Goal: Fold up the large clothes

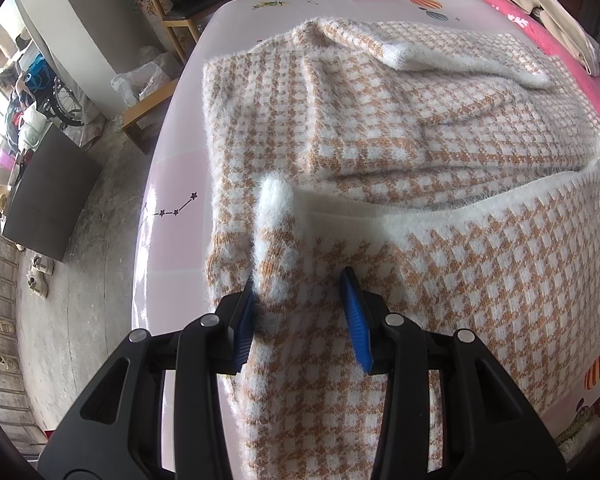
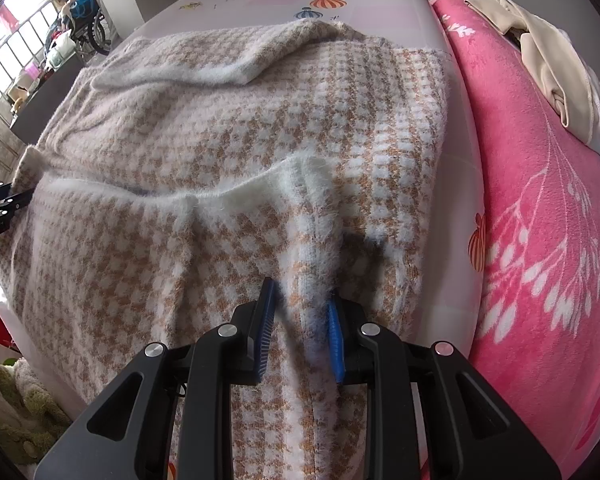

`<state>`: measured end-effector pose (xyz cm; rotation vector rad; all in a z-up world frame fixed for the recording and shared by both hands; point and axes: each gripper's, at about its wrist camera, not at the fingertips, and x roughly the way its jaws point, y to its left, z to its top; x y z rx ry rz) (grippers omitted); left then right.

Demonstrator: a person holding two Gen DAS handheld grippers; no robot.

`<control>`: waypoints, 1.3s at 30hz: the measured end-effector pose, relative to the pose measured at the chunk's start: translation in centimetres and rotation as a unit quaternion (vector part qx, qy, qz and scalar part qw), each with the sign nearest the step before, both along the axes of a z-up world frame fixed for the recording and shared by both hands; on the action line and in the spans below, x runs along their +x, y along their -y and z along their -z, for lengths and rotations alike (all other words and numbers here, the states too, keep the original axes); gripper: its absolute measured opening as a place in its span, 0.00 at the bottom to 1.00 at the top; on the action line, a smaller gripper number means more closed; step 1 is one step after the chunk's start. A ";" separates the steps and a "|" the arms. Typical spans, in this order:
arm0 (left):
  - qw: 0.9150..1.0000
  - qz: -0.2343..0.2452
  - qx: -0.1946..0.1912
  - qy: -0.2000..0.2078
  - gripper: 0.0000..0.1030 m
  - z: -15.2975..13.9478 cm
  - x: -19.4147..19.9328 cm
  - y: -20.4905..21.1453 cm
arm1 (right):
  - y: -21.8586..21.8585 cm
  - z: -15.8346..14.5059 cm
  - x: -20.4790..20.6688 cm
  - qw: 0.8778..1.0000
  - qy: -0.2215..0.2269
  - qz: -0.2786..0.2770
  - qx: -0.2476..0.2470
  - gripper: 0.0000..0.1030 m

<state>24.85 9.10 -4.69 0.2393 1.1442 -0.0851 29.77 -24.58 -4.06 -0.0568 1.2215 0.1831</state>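
A large fuzzy sweater [image 1: 380,128] in an orange-and-white houndstooth check lies spread on the pink bed sheet [image 1: 172,184], its white hem band folded up across the middle; it also shows in the right wrist view [image 2: 228,132]. My left gripper [image 1: 300,284] has its blue-padded jaws apart, with a ridge of sweater fabric standing between them by the sweater's left edge. My right gripper [image 2: 300,300] also has its jaws apart around a raised fold of sweater by the right edge. A sleeve [image 2: 188,72] lies folded across the far part.
A pink flowered blanket [image 2: 548,208] runs along the bed's right side with a beige garment [image 2: 560,68] on it. Left of the bed are bare floor, a dark cabinet [image 1: 48,196], wooden chairs [image 1: 180,12] and shoes [image 1: 40,272]. The left gripper's tip shows at the right view's left edge [image 2: 4,204].
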 end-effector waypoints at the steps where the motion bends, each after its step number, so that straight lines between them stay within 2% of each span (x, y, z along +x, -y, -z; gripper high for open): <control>1: 1.000 0.000 0.000 0.000 0.38 0.0 0.0 0.0 | 0.2 0.0 0.0 1.000 0.000 0.000 0.001 0.23; 22: 1.000 0.000 0.002 0.023 0.38 0.0 -0.1 0.2 | -0.3 0.1 -0.3 1.000 0.017 0.000 -0.013 0.24; 24: 1.000 -0.004 -0.006 0.029 0.35 0.1 -0.3 0.0 | -0.5 0.0 -0.7 1.000 0.025 0.002 -0.019 0.23; 25: 0.999 -0.005 -0.012 0.032 0.32 0.0 -0.1 0.0 | -0.3 -0.1 -0.8 0.999 0.030 0.001 -0.021 0.19; 26: 0.999 -0.005 -0.018 0.033 0.28 0.0 0.0 -0.1 | 0.0 -0.1 -0.9 0.999 0.035 0.000 -0.019 0.14; 30: 0.999 -0.007 -0.017 0.050 0.12 -0.2 -0.3 0.1 | 1.0 -1.0 -1.5 0.998 0.055 0.006 -0.018 0.09; 39: 0.994 -0.011 -0.030 0.109 0.09 -3.4 -3.7 0.4 | 3.3 -4.6 -4.2 0.993 0.116 0.014 -0.018 0.08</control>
